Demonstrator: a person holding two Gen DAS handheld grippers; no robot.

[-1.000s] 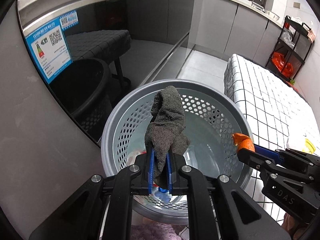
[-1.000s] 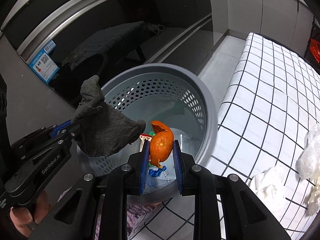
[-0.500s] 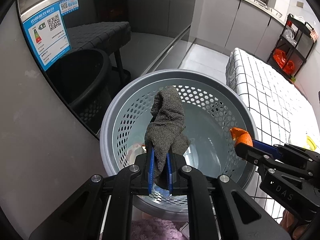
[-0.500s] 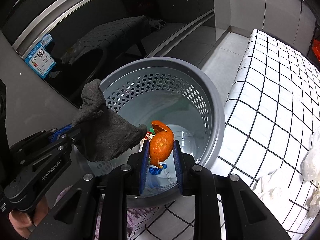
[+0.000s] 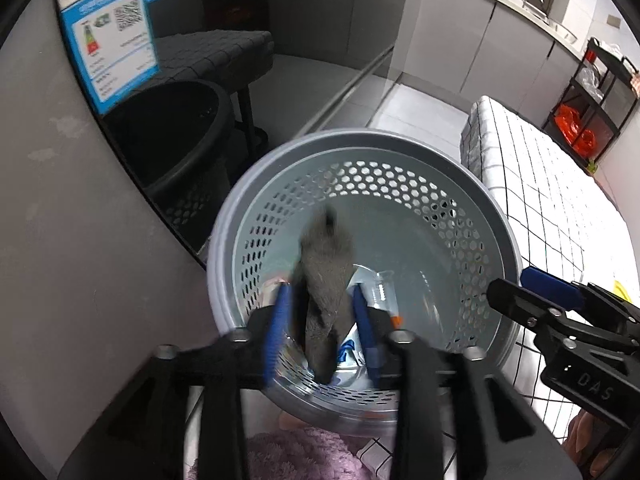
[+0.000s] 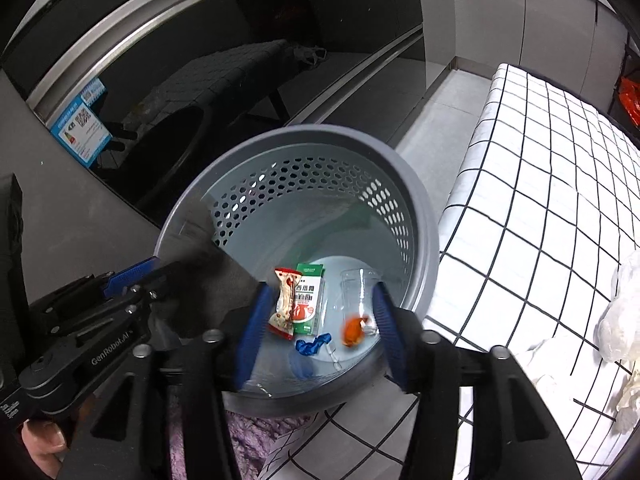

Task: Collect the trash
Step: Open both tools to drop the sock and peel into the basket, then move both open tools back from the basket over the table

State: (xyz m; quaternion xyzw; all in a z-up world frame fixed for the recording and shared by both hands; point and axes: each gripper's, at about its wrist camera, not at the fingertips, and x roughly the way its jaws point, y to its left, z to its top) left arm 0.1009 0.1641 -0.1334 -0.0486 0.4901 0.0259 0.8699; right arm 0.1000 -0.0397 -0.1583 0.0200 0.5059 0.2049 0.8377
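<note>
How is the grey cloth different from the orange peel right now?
The grey cloth is large, dark and floppy, and hangs as a blur between the left gripper's parted pads; the orange peel is small, bright and curled, down by the bottom of the bin, clear of the right gripper. Both grippers' jaws have just been opening, and both items are blurred inside the bin.

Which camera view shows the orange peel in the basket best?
The right wrist view: the orange peel shows, blurred, low inside the grey basket. The left wrist view shows only an orange sliver beside a gripper finger.
</note>
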